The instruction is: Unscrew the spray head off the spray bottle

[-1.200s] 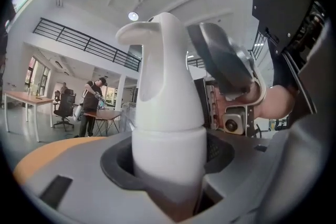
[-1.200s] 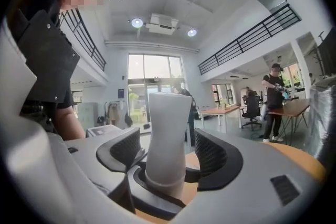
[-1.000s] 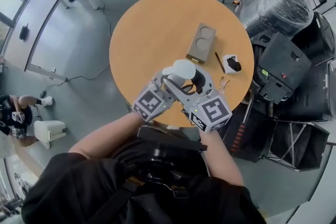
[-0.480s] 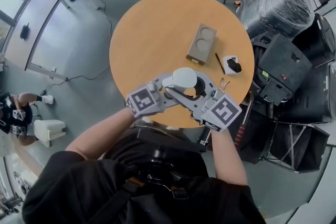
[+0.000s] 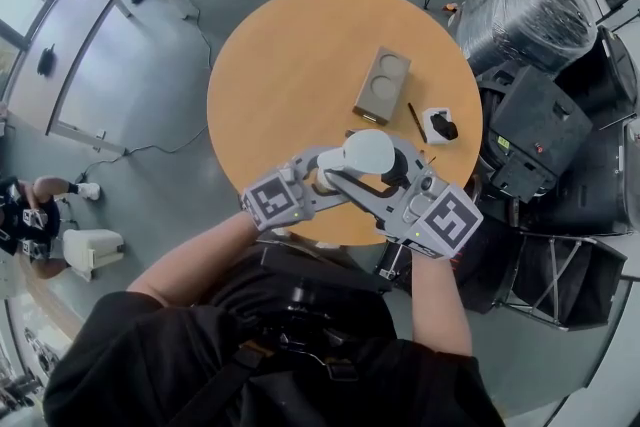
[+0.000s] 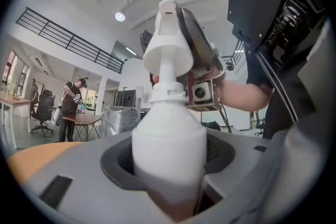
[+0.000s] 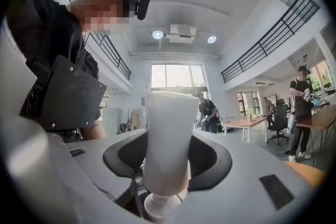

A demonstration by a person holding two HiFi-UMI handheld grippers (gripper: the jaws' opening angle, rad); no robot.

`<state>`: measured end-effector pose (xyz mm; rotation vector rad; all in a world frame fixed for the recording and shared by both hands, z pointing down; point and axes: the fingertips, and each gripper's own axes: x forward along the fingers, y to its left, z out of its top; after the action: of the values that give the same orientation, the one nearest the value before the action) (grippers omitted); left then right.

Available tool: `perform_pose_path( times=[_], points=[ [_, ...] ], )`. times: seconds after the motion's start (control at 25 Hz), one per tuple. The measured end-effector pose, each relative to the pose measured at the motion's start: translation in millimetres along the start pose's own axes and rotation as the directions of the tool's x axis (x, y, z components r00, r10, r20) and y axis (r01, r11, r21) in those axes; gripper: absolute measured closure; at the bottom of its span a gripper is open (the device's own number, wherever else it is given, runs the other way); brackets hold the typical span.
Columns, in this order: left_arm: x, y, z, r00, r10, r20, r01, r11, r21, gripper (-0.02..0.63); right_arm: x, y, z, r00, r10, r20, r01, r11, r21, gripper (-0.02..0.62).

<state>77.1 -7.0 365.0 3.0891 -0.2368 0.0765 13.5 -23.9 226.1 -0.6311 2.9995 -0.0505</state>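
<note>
right gripper [image 5: 386, 171] swinging out to the right, its jaws now pressing on the spray head [image 5: 368, 152], bottle [image 6: 168, 144] drifting right and nearer

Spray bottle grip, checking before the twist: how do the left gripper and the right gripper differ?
The left gripper clamps the wide bottle body; the right gripper clamps the slimmer spray head. The left gripper's jaws stand wider than the right gripper's. The left gripper sits low on the bottle, the right gripper at its top. Both are shut on the same white bottle.
</note>
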Motion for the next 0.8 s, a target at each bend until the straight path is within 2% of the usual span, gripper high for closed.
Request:
perform_pose_path(
  times=[0.32, 0.6, 0.8],
  points=[
    [3, -8, -18, 1.000, -0.008, -0.023, 0.008, 1.000, -0.003, 0.316, -17, -4, 42, 0.997, -0.022, 0.075, 0.024, 1.000, -0.020, 0.380],
    [-2, -8, -35, 0.999, 0.002, -0.052, -0.003, 1.000, -0.006, 0.314, -22, -10, 49, 0.998, -0.046, 0.036, 0.048, 0.996, -0.077, 0.380],
    [-11, 2, -48, 0.997, 0.015, -0.076, -0.016, 1.000, -0.011, 0.314, -25, -21, 53, 0.997, -0.079, 0.026, 0.081, 0.994, -0.068, 0.380]
  ],
)
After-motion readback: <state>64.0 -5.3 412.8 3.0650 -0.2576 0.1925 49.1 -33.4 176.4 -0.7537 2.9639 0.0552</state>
